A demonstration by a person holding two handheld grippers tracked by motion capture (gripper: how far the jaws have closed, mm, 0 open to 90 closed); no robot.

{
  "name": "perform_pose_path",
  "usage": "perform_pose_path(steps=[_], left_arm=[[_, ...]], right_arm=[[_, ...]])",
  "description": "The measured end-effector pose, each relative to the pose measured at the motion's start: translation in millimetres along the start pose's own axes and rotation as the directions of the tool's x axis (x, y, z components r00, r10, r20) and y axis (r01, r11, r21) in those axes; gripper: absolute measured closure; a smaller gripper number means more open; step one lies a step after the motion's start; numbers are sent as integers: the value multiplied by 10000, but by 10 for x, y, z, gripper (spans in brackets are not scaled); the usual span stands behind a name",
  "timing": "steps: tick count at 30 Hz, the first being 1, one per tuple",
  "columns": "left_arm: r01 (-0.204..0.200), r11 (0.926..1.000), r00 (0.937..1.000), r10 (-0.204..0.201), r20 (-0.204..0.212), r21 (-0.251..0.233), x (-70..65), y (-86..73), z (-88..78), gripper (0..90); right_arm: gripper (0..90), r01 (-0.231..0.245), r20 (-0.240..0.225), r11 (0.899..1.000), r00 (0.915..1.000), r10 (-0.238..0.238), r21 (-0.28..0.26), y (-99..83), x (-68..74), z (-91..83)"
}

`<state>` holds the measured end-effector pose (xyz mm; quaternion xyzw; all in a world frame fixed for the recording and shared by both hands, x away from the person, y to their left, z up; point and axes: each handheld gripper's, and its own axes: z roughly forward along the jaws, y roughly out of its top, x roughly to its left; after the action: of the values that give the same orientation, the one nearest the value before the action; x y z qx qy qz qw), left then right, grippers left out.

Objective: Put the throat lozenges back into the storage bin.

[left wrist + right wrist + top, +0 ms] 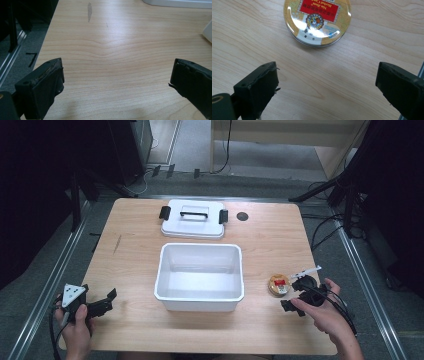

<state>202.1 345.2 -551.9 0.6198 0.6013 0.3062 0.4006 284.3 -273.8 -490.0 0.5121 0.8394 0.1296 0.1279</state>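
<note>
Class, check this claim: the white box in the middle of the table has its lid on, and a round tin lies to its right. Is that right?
Not quite. The white box is open; its lid lies on the table behind it, as the high view shows. The round tin does lie to its right.

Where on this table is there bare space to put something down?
Bare wood lies left of the open white plastic bin, ahead of the left gripper, and along the near edge. The far right corner past the white lid with black handles is free too. It is crowded where the right gripper nears the round gold tin.
</note>
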Motion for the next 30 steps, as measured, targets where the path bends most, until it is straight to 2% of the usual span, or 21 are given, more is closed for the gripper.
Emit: perform_pose_path(steps=[7,21,28,30], left_arm=[[27,10000,10000,-27,25,-13,3,1,1,0],[26,10000,10000,-26,35,-8,4,1,1,0],[32,10000,10000,-32,39,-8,4,1,2,0],[35,10000,10000,-35,36,-6,4,1,3,0]], right_arm=[[35,390,18,9965,9992,-392,738,158,38,15],[36,643,-53,9873,9979,-642,1454,403,102,62],[51,489,11,9823,9988,-499,1806,519,123,113],[52,308,8,9810,9995,-316,1914,558,124,129]])
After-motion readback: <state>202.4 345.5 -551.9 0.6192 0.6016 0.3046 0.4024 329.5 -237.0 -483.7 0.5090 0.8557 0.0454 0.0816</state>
